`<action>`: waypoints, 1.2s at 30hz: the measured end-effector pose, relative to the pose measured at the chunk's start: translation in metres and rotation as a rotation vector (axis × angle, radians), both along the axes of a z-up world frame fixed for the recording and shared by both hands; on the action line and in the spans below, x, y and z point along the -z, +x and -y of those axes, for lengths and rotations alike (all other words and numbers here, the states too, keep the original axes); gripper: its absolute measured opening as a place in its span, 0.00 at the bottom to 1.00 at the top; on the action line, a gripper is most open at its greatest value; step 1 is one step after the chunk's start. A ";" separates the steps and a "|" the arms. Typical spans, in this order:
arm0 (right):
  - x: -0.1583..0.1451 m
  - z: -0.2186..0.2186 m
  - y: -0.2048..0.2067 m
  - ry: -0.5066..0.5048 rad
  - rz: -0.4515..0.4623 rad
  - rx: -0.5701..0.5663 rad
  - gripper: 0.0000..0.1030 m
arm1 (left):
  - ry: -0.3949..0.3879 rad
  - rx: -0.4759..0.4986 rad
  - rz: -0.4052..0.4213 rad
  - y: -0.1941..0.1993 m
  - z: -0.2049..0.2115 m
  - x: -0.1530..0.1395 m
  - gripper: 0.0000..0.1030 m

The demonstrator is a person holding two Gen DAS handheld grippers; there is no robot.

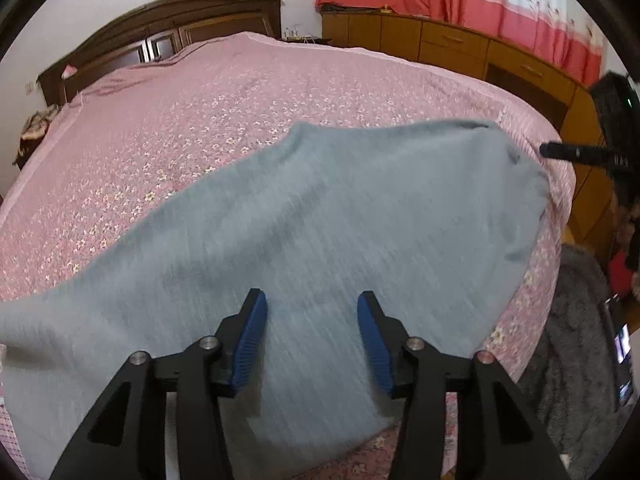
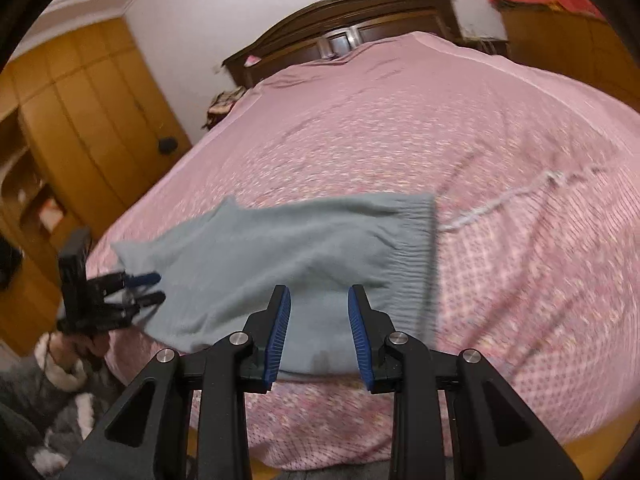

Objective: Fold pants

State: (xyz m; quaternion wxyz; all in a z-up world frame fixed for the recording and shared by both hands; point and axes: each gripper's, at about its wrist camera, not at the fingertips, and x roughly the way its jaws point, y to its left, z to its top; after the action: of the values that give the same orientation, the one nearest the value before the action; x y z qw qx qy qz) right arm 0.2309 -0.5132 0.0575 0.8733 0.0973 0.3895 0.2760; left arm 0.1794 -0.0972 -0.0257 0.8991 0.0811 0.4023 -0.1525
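Nearest in the left wrist view, the left gripper hovers over the grey-blue pants with its fingers about half open and nothing pinched between them. The cloth lies flat below, and whether the tips brush it cannot be told.

The right gripper likewise hangs over the near edge of the pants, its fingers parted somewhat less and empty.

The pants lie folded on the pink floral bedspread, close to the bed's near edge. Their long axis runs across both views, with the ribbed waistband toward the right gripper's side and the narrower end by the left gripper.

Each gripper seems placed near one end of the garment. A white drawstring trails beyond the waistband.
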 end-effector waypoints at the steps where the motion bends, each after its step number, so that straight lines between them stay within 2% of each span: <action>1: 0.000 0.007 -0.001 0.007 -0.003 0.018 0.30 | 0.003 0.000 0.005 -0.001 0.001 0.001 0.51; 4: 0.002 0.023 -0.001 0.044 -0.021 0.067 0.36 | 0.001 -0.009 0.006 -0.001 0.001 0.004 0.52; 6: 0.008 0.036 -0.002 0.098 -0.035 0.106 0.48 | -0.005 -0.015 0.008 -0.001 0.002 0.005 0.53; 7: 0.012 0.040 -0.001 0.123 -0.046 0.120 0.57 | -0.011 -0.020 0.008 -0.001 0.001 0.005 0.53; 8: 0.016 0.046 -0.002 0.153 -0.057 0.138 0.59 | -0.017 -0.023 0.009 -0.001 0.001 0.006 0.53; 16: 0.037 0.080 -0.007 0.309 -0.097 0.222 0.64 | -0.048 -0.050 0.000 -0.003 -0.002 0.008 0.54; 19: 0.048 0.094 -0.001 0.398 -0.160 0.250 0.66 | -0.054 -0.060 0.001 -0.004 -0.003 0.008 0.55; 22: 0.052 0.095 0.004 0.458 -0.205 0.231 0.66 | -0.055 -0.059 0.008 -0.006 -0.003 0.009 0.55; 26: 0.045 0.074 0.005 0.455 -0.219 0.144 0.66 | -0.066 -0.055 0.007 -0.006 -0.005 0.009 0.55; 30: 0.050 0.050 0.012 0.340 -0.268 0.097 0.66 | -0.069 -0.054 0.010 -0.007 -0.005 0.010 0.56; 33: 0.057 0.048 0.021 0.349 -0.291 0.108 0.59 | -0.070 -0.054 0.011 -0.007 -0.005 0.010 0.56; 34: 0.058 0.049 0.026 0.356 -0.301 0.114 0.49 | -0.071 -0.054 0.011 -0.007 -0.005 0.010 0.56; 35: 0.058 0.051 0.030 0.360 -0.308 0.122 0.29 | -0.071 -0.054 0.011 -0.007 -0.005 0.010 0.56; 36: 0.057 0.053 0.033 0.354 -0.311 0.130 0.19 | -0.070 -0.054 0.010 -0.007 -0.005 0.010 0.56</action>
State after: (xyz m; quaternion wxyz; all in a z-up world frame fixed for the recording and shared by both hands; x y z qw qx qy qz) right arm 0.2640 -0.5665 0.0006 0.7879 0.3151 0.4578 0.2651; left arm 0.1722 -0.0922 -0.0362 0.9073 0.0392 0.3940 -0.1417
